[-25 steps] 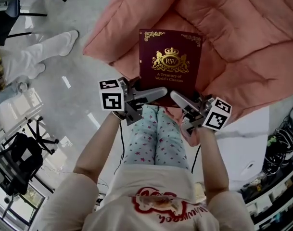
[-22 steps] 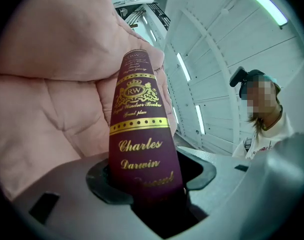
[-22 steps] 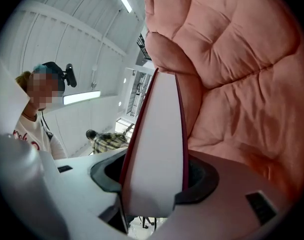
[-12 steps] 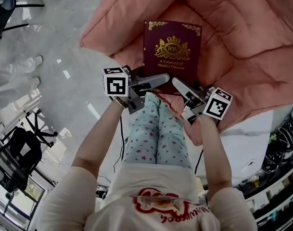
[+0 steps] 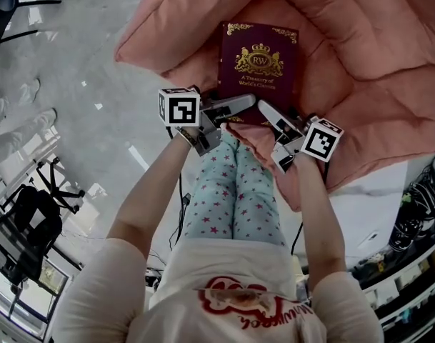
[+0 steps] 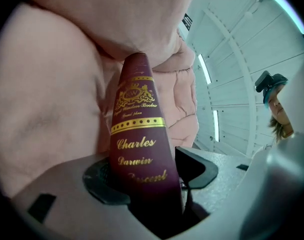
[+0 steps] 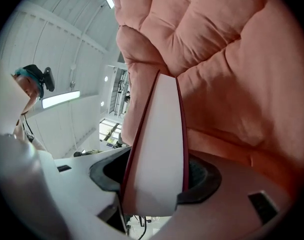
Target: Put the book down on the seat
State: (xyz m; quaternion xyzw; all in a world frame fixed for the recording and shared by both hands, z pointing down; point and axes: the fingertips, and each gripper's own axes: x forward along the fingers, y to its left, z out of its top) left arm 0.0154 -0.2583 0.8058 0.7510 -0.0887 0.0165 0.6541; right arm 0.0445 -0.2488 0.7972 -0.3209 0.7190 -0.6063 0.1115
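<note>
Letting go with both hands, close in front of the legs in pale blue star trousers (image 5: 231, 199). Opening the jaws of the left gripper (image 5: 235, 108) and of the right gripper (image 5: 273, 118) right now, with the near end of the dark red hard-cover book with gold letters (image 5: 258, 66) between each pair. Looks like a loose touch only: pads beside the spine on the left and beside the white page edge on the right, hardly pressing.

Lying flat with the cover up, in a dip of the big pink puffy cushion seat (image 5: 360, 41), with the near end close to the seat's front edge. Looks set down already, or very nearly.

Could go wrong from here in a few ways. Sliding down toward the legs, because of the soft, bumpy, sloping cloth under the book. Getting dragged back by a pad catching on the cover during the pull away. Twisting round, with one side letting go before the other. Best to open wide first, then pull straight back and slowly.

Under the seat, on the right, a flat white stand (image 5: 374, 191). Farther out, a shiny grey floor (image 5: 81, 41), a black office chair (image 5: 21, 238) low on the left, and a tangle of black cables (image 5: 417, 213) on the right. Past the book in the gripper views, a white ribbed ceiling (image 6: 241, 59) with long strip lights.
</note>
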